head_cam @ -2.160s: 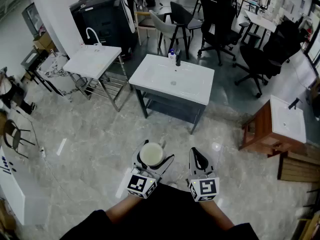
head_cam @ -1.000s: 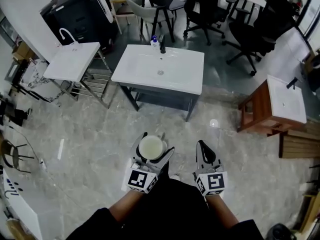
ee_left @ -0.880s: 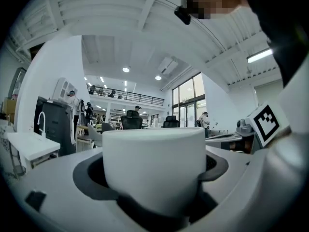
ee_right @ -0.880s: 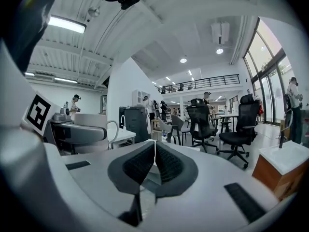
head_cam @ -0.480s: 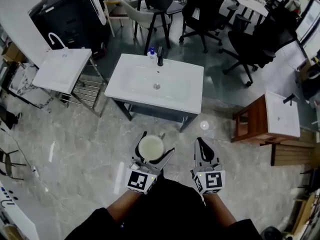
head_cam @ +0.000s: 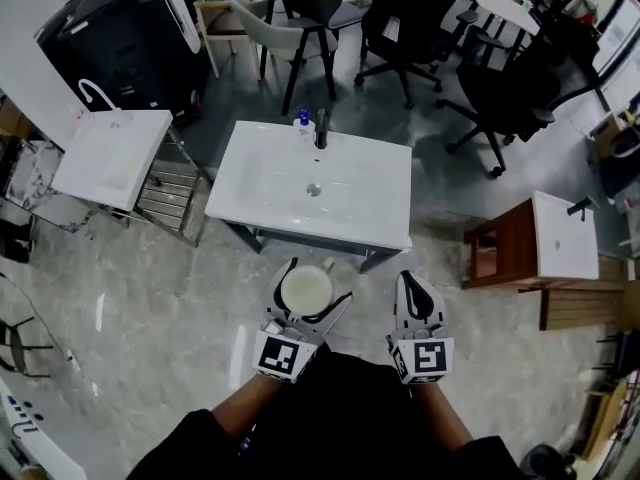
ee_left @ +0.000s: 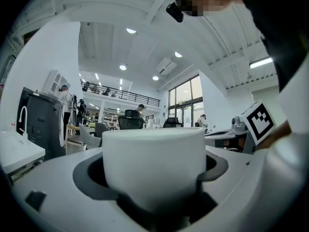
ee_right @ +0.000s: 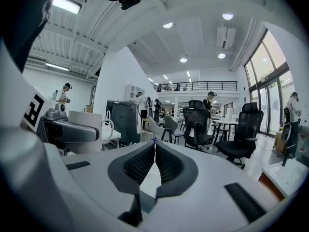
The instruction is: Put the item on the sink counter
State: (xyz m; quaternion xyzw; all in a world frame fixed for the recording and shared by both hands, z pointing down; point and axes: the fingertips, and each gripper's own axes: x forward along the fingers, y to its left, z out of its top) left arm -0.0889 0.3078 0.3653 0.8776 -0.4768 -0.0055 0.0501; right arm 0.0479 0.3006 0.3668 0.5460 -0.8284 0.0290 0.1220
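Note:
A white mug [head_cam: 306, 289] stands upright between the jaws of my left gripper [head_cam: 306, 290], which is shut on it; its handle points away from me. In the left gripper view the mug [ee_left: 154, 166] fills the middle, clasped by the grey pads. My right gripper [head_cam: 417, 295] is beside it on the right, shut with nothing in it; its ribbed pads [ee_right: 145, 164] touch at the tips. The white sink counter [head_cam: 350, 228] with a basin, a dark tap [head_cam: 321, 126] and a small blue-topped bottle [head_cam: 302, 120] lies just ahead of both grippers, lower down.
A second white sink [head_cam: 100, 158] on a metal frame stands to the left. A wooden cabinet with a white basin [head_cam: 565, 233] stands to the right. Black office chairs [head_cam: 500, 98] and a dark cabinet [head_cam: 110, 38] stand behind the counter. Grey marble floor surrounds it.
I have walked closer to the sink counter; its near edge now lies just ahead of the grippers. The mug stays held in the left gripper and the right gripper stays shut.

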